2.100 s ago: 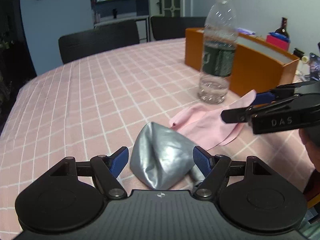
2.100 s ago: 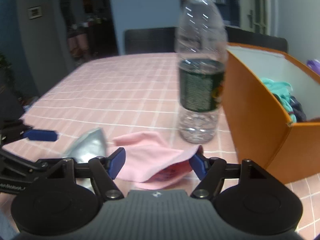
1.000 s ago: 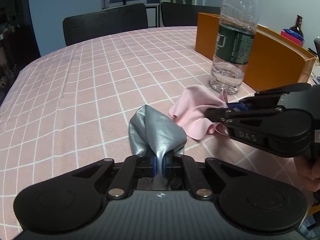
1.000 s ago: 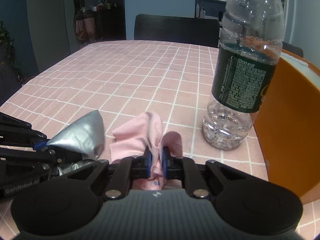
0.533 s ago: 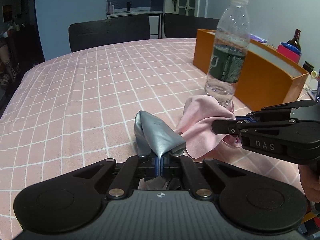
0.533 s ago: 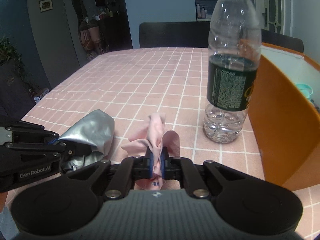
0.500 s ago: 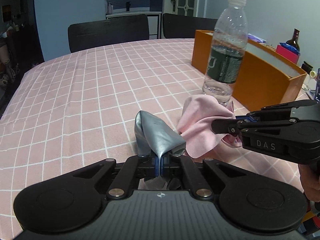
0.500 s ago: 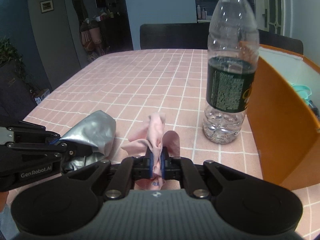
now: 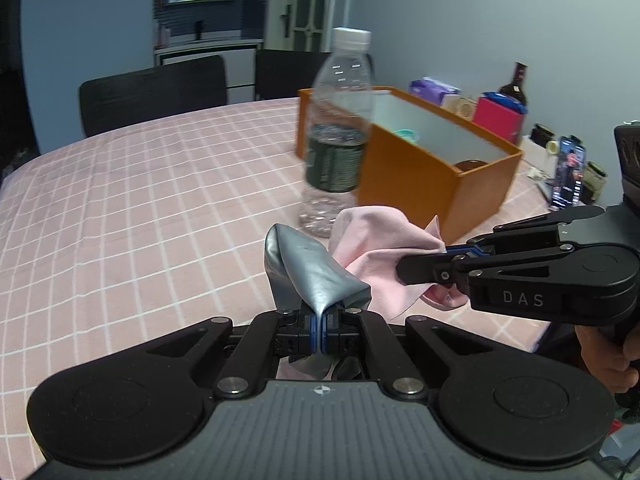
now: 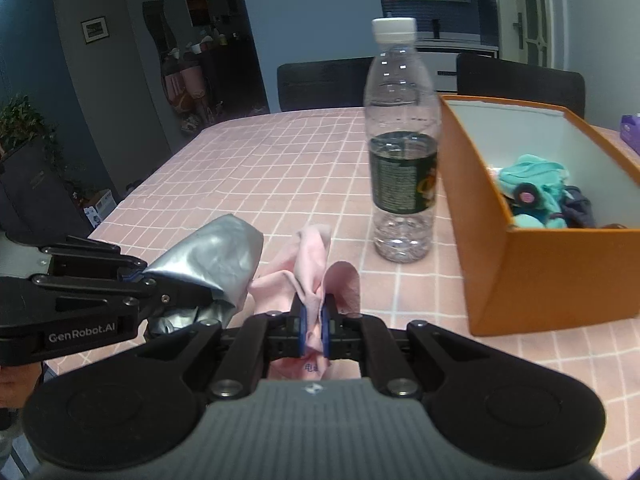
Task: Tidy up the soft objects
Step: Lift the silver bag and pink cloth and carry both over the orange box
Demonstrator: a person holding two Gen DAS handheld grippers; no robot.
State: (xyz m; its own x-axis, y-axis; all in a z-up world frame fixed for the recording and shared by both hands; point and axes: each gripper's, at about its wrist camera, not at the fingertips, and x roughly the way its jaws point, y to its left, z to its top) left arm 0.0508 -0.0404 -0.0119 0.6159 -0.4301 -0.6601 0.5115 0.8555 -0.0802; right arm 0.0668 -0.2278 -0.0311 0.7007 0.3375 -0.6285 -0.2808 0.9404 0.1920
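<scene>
Left tongs [image 9: 320, 330] clamped tight; right tongs [image 10: 314, 330] clamped tight, side by side, raised.

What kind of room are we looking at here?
Most likely a home dining room: a table under a pink checked cloth, dark chairs pushed up to its far side, and framed pictures on the blue-grey walls.

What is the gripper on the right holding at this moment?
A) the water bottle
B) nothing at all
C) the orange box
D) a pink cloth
D: the right gripper is shut on the pink cloth, bunched between its blue pads, while the water bottle and the orange box stand untouched on the table.
</scene>
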